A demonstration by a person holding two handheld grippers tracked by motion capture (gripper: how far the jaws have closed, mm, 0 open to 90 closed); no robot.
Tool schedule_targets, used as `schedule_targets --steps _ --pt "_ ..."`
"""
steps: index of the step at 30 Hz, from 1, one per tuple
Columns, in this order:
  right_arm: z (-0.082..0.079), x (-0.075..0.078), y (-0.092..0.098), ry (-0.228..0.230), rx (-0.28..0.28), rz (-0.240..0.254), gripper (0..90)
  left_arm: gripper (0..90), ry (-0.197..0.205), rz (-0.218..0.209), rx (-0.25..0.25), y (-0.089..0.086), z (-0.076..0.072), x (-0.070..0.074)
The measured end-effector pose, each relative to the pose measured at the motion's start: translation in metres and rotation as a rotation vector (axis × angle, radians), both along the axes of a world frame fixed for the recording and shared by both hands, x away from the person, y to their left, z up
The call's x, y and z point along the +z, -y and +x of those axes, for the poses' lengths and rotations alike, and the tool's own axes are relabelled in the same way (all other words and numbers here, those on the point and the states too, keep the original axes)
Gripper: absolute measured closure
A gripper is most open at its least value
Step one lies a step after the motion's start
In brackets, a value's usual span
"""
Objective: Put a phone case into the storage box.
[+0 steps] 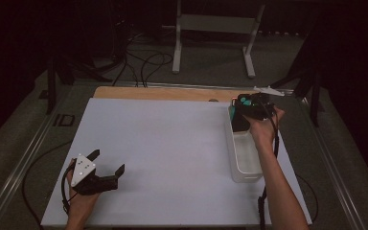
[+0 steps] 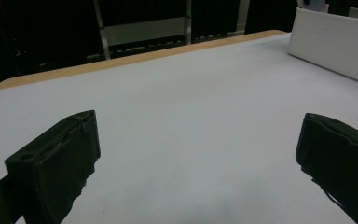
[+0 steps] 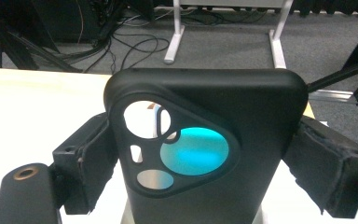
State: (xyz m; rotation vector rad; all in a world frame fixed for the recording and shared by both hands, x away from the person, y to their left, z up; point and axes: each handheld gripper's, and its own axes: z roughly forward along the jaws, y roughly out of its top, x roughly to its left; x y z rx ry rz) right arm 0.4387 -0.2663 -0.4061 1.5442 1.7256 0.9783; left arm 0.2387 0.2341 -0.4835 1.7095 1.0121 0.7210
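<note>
Black padded grippers, grey plates, trailing cables

Dim room, dark beyond the pale grey table sheet (image 1: 172, 153); gripper views are brighter, near black padded jaws softly blurred, no glare.

case (image 3: 214, 154) base: cut off by the bottom edge
bin (image 1: 243, 153) inside: too dim to tell
bin far end: hidden behind right tongs (image 1: 249, 108)
</note>
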Motion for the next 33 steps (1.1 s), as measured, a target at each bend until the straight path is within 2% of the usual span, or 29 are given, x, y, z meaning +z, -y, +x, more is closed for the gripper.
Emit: schedule_targets --steps 13,16,19,33 --pt "0.003 -0.012 -0.001 -0.029 -0.004 -0.007 14.1 0.4 0.003 -0.001 -0.001 0.000 -0.001 0.001" --pt "0.003 -0.012 -0.001 -0.029 -0.004 -0.008 14.1 0.4 0.004 -0.003 0.000 0.000 -0.001 0.001" --pt "0.004 -0.015 -0.004 -0.036 -0.005 -0.028 14.1 0.4 0.005 -0.003 0.001 -0.001 -0.001 0.001" --pt "0.008 -0.020 -0.006 -0.046 -0.013 -0.032 14.0 0.4 0.008 -0.003 0.001 0.000 -0.001 0.002"
